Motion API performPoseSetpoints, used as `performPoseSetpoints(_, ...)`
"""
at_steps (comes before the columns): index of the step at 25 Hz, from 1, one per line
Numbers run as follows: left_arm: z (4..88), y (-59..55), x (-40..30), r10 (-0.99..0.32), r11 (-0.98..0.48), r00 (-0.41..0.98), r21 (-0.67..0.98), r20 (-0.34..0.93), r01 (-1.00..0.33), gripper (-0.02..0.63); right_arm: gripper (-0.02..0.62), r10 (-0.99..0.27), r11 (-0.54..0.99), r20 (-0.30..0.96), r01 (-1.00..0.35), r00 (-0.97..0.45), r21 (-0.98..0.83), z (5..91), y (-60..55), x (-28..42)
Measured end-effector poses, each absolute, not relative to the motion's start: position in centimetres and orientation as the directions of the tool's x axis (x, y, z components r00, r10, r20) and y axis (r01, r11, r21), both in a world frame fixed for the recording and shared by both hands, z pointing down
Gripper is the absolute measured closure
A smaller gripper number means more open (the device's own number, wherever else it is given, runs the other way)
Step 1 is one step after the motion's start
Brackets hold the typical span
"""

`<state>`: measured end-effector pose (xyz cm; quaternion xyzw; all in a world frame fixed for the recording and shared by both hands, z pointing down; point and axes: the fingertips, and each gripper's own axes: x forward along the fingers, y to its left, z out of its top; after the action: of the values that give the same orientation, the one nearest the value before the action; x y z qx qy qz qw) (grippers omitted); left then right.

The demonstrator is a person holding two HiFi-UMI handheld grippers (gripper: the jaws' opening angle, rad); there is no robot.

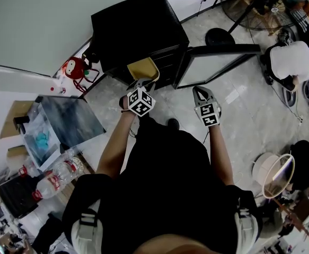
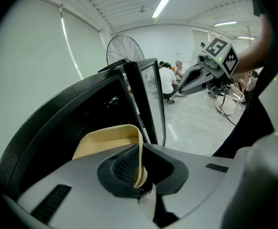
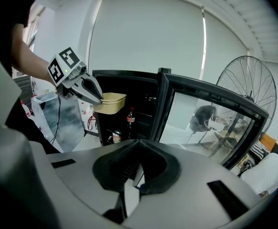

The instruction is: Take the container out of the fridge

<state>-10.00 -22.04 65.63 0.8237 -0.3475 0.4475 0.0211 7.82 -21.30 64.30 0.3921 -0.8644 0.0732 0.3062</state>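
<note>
The left gripper [image 1: 142,83] is clamped on the tan container [image 1: 142,67]. In the left gripper view its 2 pads pinch 1 side wall of the tub, which stands edge-on and upright between them, while the rest of the tub spreads to the left of the jaws against the dark inside of the fridge [image 1: 138,30].

In the head view the container sits at centre frame, at the fridge's front edge, directly above the left claw. The tub therefore lies straight ahead of that claw, and its longer side appears to run on up the frame toward the cabinet. The right gripper view shows it at upper left, held high in front of the open cabinet, above a bottle [image 3: 129,117] and a can [image 3: 115,137] on the shelves. I judge it to be at the mouth of the fridge, nearly or just clear of it.

The right gripper [image 1: 198,90] has its jaws together with nothing between them. It hovers to the right of the container, well apart from it and close to the open glass door [image 1: 218,62].

Drawing the container out means coming straight down the head-view frame, toward the person. The door hangs open to the right of that path, so the left arm alone carries the move. With only 1 wall pinched, the tub could tip about the pads.
</note>
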Motion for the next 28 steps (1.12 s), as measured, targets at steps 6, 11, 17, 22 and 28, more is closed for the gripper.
performPoseSetpoints(6,65.4,-20.8,-8.7,-0.563,-0.749,0.339,-0.293,0.753,-0.594,0.569,0.597,-0.623,0.698,0.581,-0.707,-0.523,0.112,64.2,-20.4,8.7)
performPoseSetpoints(11,65.1,-19.5,-7.9,-0.576,-0.736,0.325,-0.303,0.75,-0.605,0.569,0.597,-0.615,0.712,0.577,-0.693,-0.538,0.112,64.1,-19.5,9.3)
performPoseSetpoints(17,65.1,-17.7,-7.2,-0.585,-0.726,0.308,-0.313,0.75,-0.613,0.569,0.597,-0.6,0.73,0.578,-0.675,-0.554,0.111,64.5,-18.1,9.7)
performPoseSetpoints(22,65.0,-16.2,-6.8,-0.591,-0.716,0.296,-0.319,0.75,-0.621,0.569,0.597,-0.588,0.744,0.574,-0.659,-0.57,0.108,64.5,-17.0,9.9)
performPoseSetpoints(28,64.7,-14.4,-6.3,-0.607,-0.696,0.278,-0.328,0.745,-0.639,0.569,0.597,-0.571,0.764,0.562,-0.638,-0.598,0.096,64.5,-15.7,10.0)
